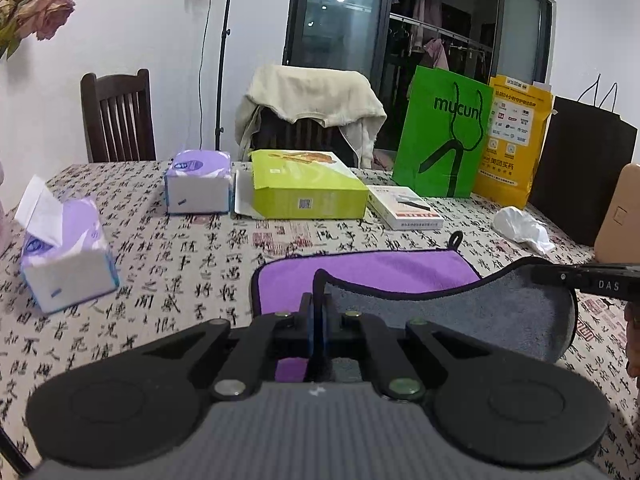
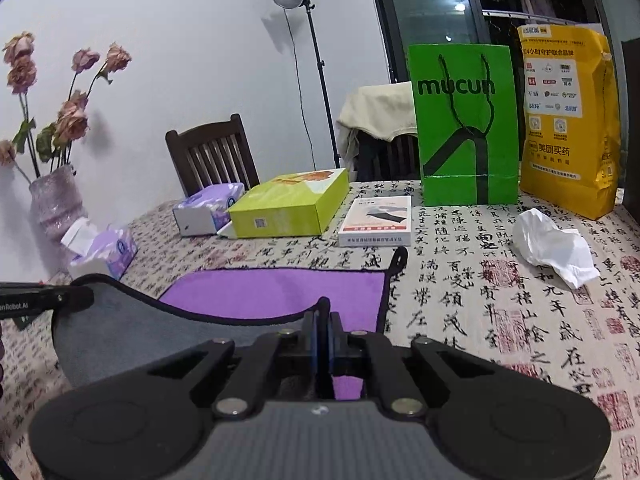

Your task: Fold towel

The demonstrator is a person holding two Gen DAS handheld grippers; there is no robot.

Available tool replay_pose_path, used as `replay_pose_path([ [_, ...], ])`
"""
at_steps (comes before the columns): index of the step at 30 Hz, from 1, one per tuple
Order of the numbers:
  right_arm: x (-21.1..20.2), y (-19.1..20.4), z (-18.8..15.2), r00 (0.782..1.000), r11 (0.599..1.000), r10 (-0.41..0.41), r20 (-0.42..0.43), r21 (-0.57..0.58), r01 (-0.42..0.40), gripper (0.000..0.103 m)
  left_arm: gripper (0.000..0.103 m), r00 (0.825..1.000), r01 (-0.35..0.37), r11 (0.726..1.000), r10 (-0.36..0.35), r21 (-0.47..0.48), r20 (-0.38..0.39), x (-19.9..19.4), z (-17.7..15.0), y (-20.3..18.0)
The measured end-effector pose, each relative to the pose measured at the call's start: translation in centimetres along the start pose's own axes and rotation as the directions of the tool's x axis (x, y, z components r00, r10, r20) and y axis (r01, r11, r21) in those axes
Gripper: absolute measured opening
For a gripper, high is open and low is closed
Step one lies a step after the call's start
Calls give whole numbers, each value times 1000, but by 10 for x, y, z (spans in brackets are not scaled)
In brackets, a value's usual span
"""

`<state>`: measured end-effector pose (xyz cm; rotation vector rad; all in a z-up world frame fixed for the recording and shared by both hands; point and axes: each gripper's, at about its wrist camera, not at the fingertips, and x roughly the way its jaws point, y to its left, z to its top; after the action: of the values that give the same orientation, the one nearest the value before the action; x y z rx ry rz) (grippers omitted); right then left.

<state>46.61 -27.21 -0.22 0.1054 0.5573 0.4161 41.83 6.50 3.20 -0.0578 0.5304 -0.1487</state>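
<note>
Where "mucun" reads: green bag (image 2: pixel 466 128)

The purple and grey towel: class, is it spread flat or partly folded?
Partly folded. The purple and grey towel has its near edge lifted, grey underside showing, pinched by the left tool and right tool.

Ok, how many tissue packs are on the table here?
2. One open tissue pack sits near the table's left edge beside the vase; the second tissue pack lies farther back, touching the lime-green box. None seem hidden.
</note>
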Motion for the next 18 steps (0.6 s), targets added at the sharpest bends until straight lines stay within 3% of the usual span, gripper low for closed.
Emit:
replay_pose_path([
  [18,48,-12,45,1000,999,23,-4,31,-23,4,4,1000,13,1000,-13,-24,-19,48,37,22],
])
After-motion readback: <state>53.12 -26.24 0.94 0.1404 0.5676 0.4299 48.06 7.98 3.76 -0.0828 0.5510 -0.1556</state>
